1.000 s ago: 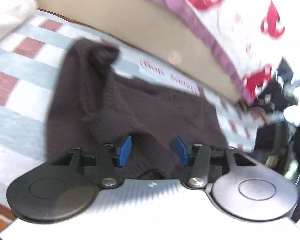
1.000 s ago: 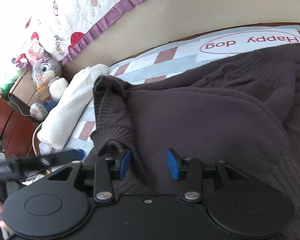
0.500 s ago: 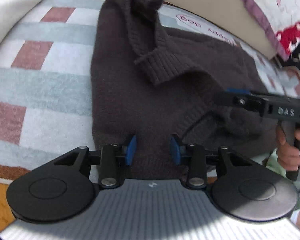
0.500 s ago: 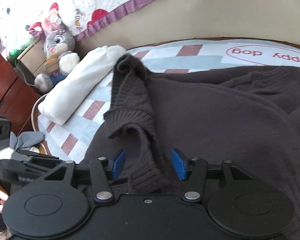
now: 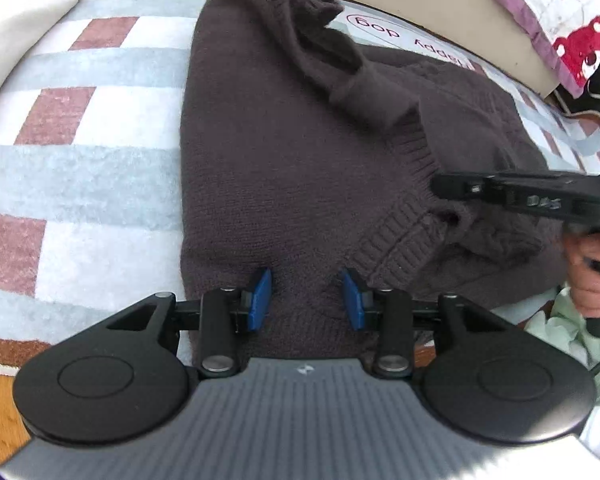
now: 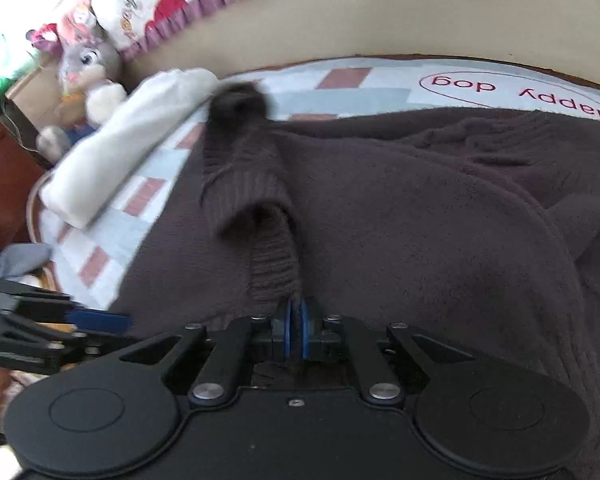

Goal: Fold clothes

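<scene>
Your right gripper (image 6: 296, 330) pinches the sweater (image 6: 400, 216); your left gripper (image 5: 306, 294) stands released over its hem.

Nearest you, the right fingers (image 6: 287, 332) are clenched on a ribbed edge. The brown sweater lies rumpled on the checked blanket (image 5: 80, 168) beyond. Farther off are a white roll (image 6: 120, 152) and a plush rabbit (image 6: 88, 68).

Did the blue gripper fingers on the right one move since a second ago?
Yes. The right gripper snapped shut on the sweater's ribbed edge; against its own black body, both blue pads came together from wide apart.
</scene>
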`<state>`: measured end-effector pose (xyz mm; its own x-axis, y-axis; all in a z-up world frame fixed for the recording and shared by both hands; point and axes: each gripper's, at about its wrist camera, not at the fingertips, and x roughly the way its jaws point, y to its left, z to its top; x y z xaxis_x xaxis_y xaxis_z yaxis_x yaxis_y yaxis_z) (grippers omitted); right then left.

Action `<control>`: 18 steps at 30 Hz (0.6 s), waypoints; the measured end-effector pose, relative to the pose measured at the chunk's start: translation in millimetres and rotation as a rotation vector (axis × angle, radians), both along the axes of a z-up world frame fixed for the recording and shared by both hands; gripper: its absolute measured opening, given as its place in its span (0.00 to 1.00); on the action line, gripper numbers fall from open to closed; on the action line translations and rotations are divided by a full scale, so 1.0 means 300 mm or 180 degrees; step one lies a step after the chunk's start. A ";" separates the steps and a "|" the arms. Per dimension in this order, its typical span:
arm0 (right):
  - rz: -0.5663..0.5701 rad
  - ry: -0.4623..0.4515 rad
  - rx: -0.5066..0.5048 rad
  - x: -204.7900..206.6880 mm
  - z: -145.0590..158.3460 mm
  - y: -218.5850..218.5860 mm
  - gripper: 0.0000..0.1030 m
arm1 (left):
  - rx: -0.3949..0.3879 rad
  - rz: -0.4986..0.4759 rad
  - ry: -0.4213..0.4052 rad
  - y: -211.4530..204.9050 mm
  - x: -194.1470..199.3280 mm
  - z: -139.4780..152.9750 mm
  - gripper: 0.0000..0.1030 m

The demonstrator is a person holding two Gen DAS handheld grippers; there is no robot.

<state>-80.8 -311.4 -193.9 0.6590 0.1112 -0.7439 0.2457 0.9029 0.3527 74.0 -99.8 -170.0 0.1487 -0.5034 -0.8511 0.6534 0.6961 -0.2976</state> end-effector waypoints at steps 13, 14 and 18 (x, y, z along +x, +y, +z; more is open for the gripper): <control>0.0940 -0.0209 -0.1493 0.228 0.087 0.174 0.76 | -0.0117 0.0104 0.0171 0.018 0.032 -0.015 0.40; 0.0966 -0.0115 -0.1592 0.268 0.064 0.180 0.64 | -0.0128 0.0111 0.0179 0.008 0.031 -0.017 0.40; 0.0421 -0.0203 -0.0965 0.348 0.066 0.054 0.23 | -0.0198 0.0147 0.0234 0.007 0.035 -0.026 0.40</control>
<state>23.5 -295.3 -174.1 0.6999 -0.0212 -0.7140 0.1055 0.9917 0.0740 84.4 -97.8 -177.7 0.1113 -0.5496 -0.8280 0.5960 0.7036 -0.3869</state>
